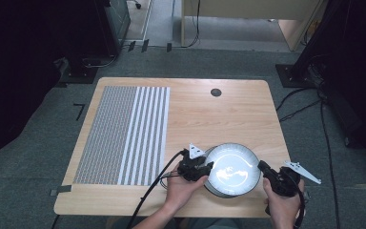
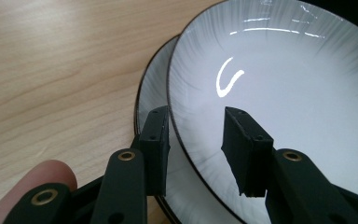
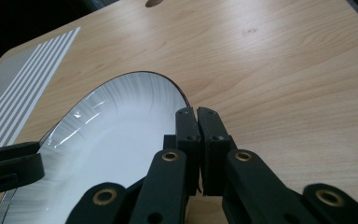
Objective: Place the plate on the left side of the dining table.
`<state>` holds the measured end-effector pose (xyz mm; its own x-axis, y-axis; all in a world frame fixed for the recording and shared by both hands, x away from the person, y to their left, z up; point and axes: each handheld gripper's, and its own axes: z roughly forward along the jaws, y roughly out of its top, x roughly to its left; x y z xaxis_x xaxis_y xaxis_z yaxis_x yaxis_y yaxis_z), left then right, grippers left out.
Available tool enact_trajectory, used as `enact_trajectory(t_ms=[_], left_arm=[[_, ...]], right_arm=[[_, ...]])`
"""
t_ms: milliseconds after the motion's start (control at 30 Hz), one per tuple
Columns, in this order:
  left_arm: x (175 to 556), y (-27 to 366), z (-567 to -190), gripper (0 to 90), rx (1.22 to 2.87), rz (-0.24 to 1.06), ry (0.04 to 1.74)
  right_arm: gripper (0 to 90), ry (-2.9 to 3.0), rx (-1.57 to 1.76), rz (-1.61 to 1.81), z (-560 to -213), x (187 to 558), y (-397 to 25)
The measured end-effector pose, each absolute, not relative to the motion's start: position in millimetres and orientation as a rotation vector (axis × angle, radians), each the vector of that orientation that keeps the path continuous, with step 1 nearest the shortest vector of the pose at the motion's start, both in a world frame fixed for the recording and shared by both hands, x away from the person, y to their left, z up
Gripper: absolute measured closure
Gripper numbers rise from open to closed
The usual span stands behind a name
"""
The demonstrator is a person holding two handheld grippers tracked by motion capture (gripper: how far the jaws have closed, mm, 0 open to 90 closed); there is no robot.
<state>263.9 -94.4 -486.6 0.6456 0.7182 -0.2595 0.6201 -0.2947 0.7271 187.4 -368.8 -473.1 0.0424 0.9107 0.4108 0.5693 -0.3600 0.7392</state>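
Right, the upper plate [image 2: 279, 88] sits stacked on a lower plate [image 2: 151, 93] at the near edge of the tabletop [image 1: 209, 114], white with grey streaked rims. Left gripper [image 2: 198, 149] has its fingers [image 2: 154, 144] spread, straddling the upper plate's rim, one outside, one over the dish. Right gripper [image 3: 196, 140] is clenched on that plate's opposite edge, fingers pressed together. A striped mat [image 1: 124, 133] lies well apart on the left.
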Motion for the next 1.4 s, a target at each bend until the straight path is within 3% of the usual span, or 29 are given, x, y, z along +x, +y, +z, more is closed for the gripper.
enact_trajectory(t_ms=[167,433,867,1133,1400], left_arm=[[266,-95,-488,64.6,2.012,0.138,1.056],[266,-95,-489,64.5,2.006,0.13,1.053],[272,-91,-488,61.2,1.978,0.052,1.062],[274,-84,-482,79.9,1.955,0.042,1.076],[275,-79,-475,82.8,1.923,0.029,1.073]], right_arm=[[81.7,1.505,1.976,1.209,-475,188,-364],[84.7,1.534,2.063,1.186,-481,193,-361],[84.5,1.404,2.229,1.455,-492,194,-376],[84.3,1.375,2.277,1.563,-498,194,-384],[84.3,1.373,2.253,1.595,-492,192,-382]])
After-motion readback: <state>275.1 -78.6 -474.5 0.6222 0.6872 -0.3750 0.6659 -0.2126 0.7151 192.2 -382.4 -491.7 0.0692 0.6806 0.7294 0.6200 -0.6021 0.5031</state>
